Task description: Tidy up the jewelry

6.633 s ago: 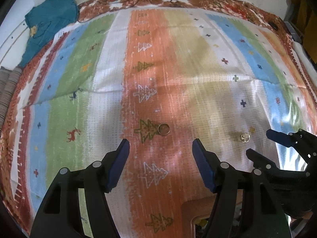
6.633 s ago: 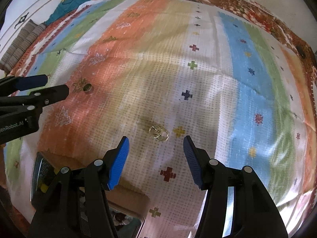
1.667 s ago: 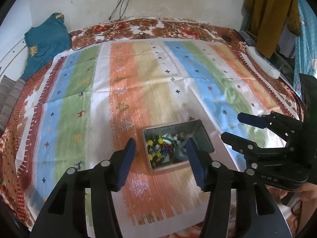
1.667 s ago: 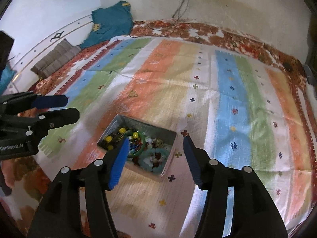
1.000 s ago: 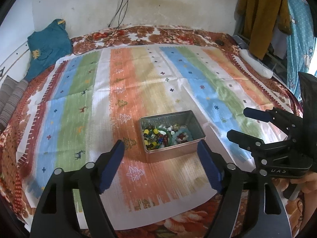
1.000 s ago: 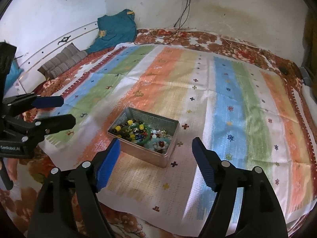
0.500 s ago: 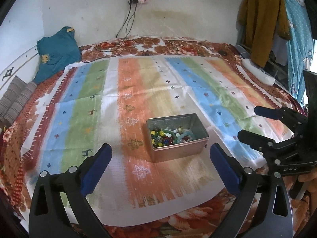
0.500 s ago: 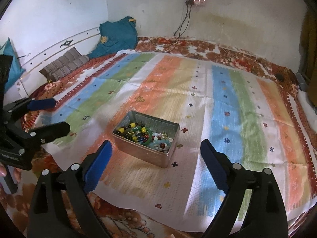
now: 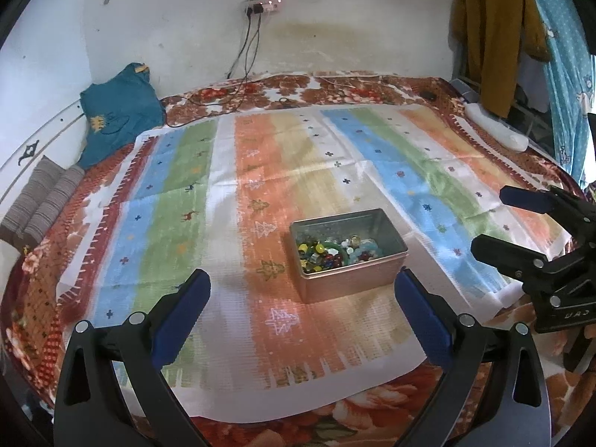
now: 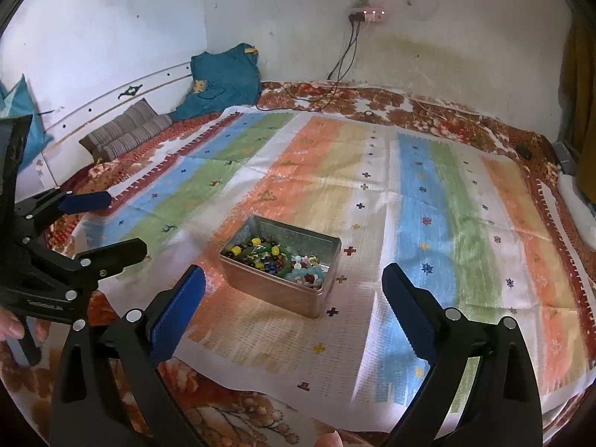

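A rectangular metal tin [image 9: 391, 236] stands on the striped cloth [image 9: 167, 205] near its front edge and holds a heap of coloured beads and jewelry [image 9: 331, 251]. It also shows in the right wrist view [image 10: 298, 298], with the jewelry [image 10: 275, 257] inside. My left gripper [image 9: 303, 307] is wide open and empty, held back from the tin and above the cloth's front edge. My right gripper [image 10: 292, 307] is wide open and empty too, held back on the tin's right side. Each gripper shows in the other's view, right gripper [image 9: 521, 219] and left gripper [image 10: 100, 223].
A teal garment [image 9: 119, 111] and a striped cushion [image 9: 41, 201] lie at the far left by the wall. Cables [image 9: 246, 59] hang from a wall socket. Clothes [image 9: 495, 33] hang at the right. A white object [image 9: 495, 130] lies on the bed's right edge.
Both grippers have pulled back and up from the tin and opened wider. Earlier, a ring and a small ornament lay loose on the cloth; now no loose pieces show there.
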{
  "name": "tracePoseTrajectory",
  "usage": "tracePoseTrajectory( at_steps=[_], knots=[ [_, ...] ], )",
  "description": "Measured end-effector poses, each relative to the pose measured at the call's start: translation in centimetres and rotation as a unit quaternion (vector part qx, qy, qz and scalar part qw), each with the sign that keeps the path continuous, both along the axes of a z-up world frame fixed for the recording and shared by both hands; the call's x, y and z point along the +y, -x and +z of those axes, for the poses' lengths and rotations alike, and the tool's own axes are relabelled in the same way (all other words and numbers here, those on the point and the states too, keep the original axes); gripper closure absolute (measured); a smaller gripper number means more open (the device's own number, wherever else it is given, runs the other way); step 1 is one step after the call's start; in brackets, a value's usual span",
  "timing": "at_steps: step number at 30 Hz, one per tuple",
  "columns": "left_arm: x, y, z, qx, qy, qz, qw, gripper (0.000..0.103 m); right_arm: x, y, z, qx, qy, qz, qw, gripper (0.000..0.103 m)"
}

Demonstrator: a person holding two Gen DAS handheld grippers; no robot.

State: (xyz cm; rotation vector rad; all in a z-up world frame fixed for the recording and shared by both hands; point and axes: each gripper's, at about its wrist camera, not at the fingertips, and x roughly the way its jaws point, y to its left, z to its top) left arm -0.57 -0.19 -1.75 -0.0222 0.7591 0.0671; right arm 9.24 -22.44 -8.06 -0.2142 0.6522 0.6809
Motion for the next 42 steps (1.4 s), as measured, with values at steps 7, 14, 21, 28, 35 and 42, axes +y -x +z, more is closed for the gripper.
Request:
tracePoseTrajectory(
  at_steps=[7, 14, 21, 28, 35, 42],
  knots=[
    [-0.2, 0.4, 0.4, -0.013, -0.004, -0.003, 0.9999, 0.006, 0.2, 0.4, -0.1, -0.008, 0.005, 0.006, 1.0, 0.006],
    [-0.7, 0.8, 0.8, -0.033, -0.005, -0.009, 0.9994, 0.006, -0.3, 0.7, 0.2, -0.011, -0.01, 0.003, 1.0, 0.006],
    [-0.8, 1.2, 1.1, -0.047, 0.0, -0.012, 0.9988, 0.006, -0.6, 0.8, 0.4, -0.014, -0.018, -0.002, 1.0, 0.006],
    [-1.0, 1.4, 1.3, -0.052, 0.007, -0.022, 0.9984, 0.006, -1.0, 1.1, 0.7, -0.021, -0.029, -0.007, 0.999, 0.006],
    [-1.0, 1.7, 1.5, -0.063, 0.002, -0.017, 0.9979, 0.006, -1.0, 1.6, 1.0, -0.033, -0.033, -0.012, 0.999, 0.006],
    [-0.3, 2.7, 2.3, -0.093, 0.014, 0.0, 0.9956, 0.006, -0.8, 2.2, 1.1, -0.049, -0.031, -0.006, 0.998, 0.006]
  ],
)
